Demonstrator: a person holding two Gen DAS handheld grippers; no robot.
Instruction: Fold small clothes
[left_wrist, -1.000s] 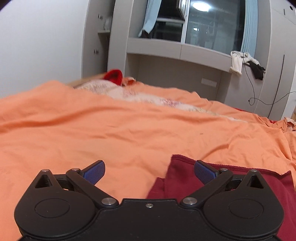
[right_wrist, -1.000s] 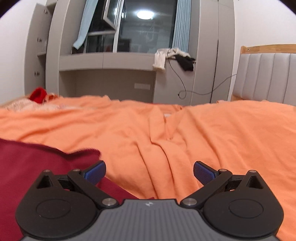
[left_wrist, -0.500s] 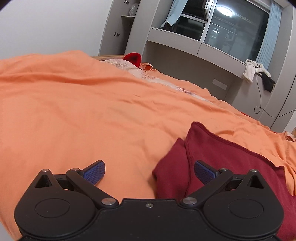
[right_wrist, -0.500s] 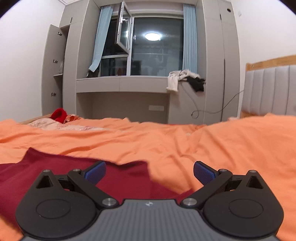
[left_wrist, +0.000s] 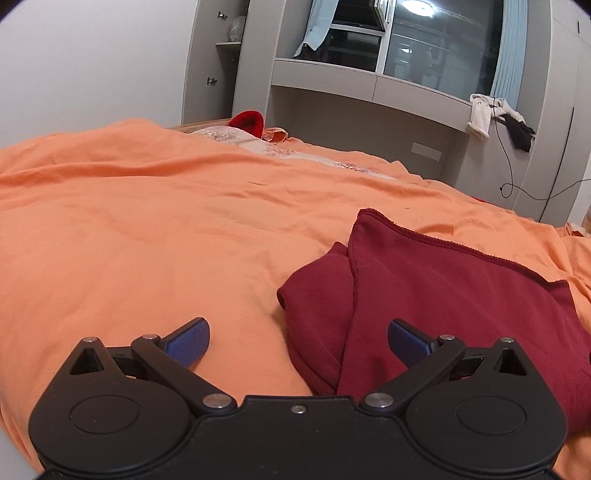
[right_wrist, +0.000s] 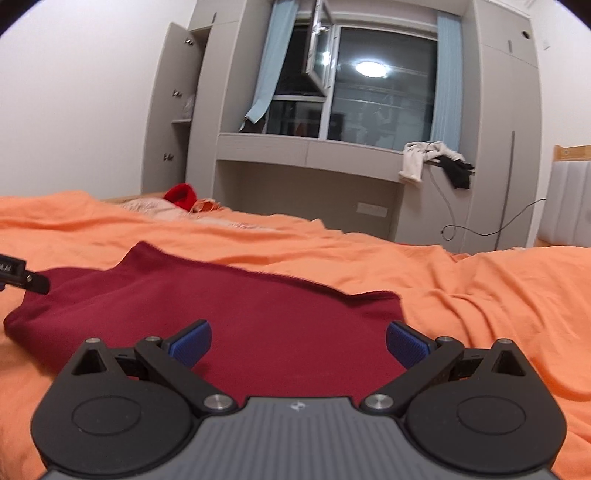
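Note:
A dark red garment (left_wrist: 443, 295) lies flat on the orange bedsheet (left_wrist: 147, 229), its left sleeve folded in under the body. My left gripper (left_wrist: 298, 345) is open and empty, low over the garment's left edge. In the right wrist view the garment (right_wrist: 240, 314) spreads ahead, and my right gripper (right_wrist: 298, 341) is open and empty over its near part. The left gripper's tip (right_wrist: 22, 278) shows at the far left edge of that view.
A bright red item (left_wrist: 248, 122) and a pale patterned cloth (left_wrist: 258, 142) lie at the bed's far end. Grey cabinets and a window ledge (right_wrist: 310, 147) with draped clothes (right_wrist: 432, 158) stand behind. A padded headboard (right_wrist: 570, 203) is on the right.
Both grippers have pulled back and tilted up; more of the red garment now shows in each view. The right gripper has shifted left over the garment. Both stayed open.

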